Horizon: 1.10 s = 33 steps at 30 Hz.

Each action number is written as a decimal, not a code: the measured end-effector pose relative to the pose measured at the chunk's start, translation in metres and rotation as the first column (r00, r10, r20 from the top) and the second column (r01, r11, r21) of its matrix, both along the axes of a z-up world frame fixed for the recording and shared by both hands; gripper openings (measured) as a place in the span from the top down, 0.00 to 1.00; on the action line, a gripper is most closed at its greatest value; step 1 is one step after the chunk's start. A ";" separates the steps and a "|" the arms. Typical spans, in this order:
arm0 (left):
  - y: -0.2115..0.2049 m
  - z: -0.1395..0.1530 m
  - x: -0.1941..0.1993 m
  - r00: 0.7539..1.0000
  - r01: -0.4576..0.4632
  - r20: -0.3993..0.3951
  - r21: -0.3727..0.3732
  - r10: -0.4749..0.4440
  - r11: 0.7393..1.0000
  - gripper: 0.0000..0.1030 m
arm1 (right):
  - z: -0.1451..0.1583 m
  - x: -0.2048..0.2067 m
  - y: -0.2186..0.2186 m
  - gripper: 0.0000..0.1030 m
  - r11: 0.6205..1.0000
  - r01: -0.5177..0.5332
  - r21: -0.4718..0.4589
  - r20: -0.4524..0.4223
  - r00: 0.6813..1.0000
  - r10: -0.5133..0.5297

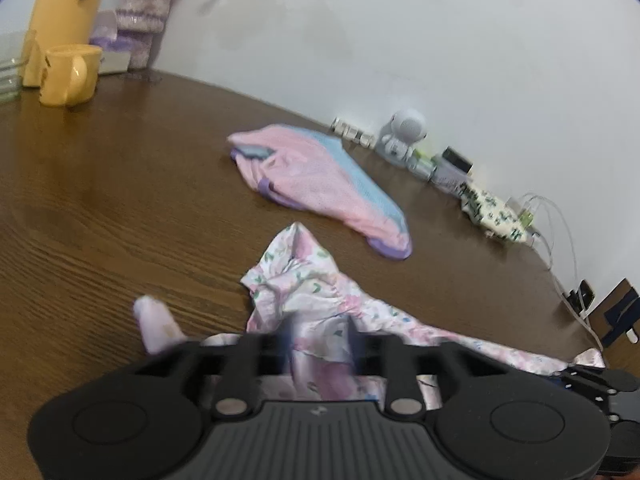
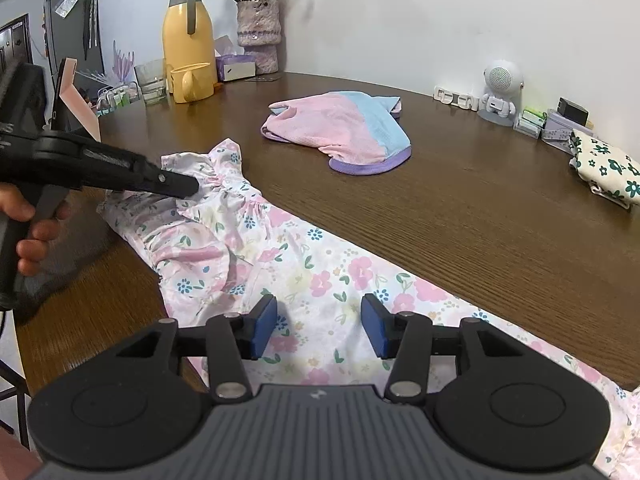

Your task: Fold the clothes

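Note:
A white floral garment with pink and blue flowers lies spread along the near side of the brown table. My left gripper is over its bunched, ruffled end, with cloth between the fingers; motion blur hides how wide they stand. It also shows in the right wrist view, tips down on the ruffles. My right gripper is open, blue pads apart, hovering over the garment's middle. A folded pink and blue garment with purple trim lies farther back.
A yellow jug, yellow mug, glass and vase stand at the back left. A white robot figure, small boxes and a folded green-flowered cloth line the wall at right.

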<state>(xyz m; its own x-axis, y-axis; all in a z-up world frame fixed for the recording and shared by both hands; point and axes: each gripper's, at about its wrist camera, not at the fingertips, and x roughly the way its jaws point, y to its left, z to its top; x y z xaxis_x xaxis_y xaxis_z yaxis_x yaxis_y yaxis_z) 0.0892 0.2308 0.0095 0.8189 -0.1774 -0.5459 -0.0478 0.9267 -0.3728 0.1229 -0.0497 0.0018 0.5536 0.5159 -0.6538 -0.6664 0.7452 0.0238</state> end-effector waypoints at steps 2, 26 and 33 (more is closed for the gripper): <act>-0.002 0.010 -0.016 0.999 -0.017 0.046 0.038 0.015 0.999 0.15 | 0.002 -0.001 -0.004 0.46 1.000 0.008 0.026 -0.010 1.000 -0.008; -0.043 0.025 -0.108 0.983 -0.183 0.074 0.237 0.170 0.954 0.05 | 0.024 -0.044 -0.019 0.15 0.998 0.024 0.059 0.050 0.998 -0.027; -0.038 0.024 -0.107 0.990 -0.141 0.058 0.212 0.132 0.967 0.04 | 0.024 -0.048 -0.017 0.14 0.998 0.012 0.059 0.055 0.998 -0.015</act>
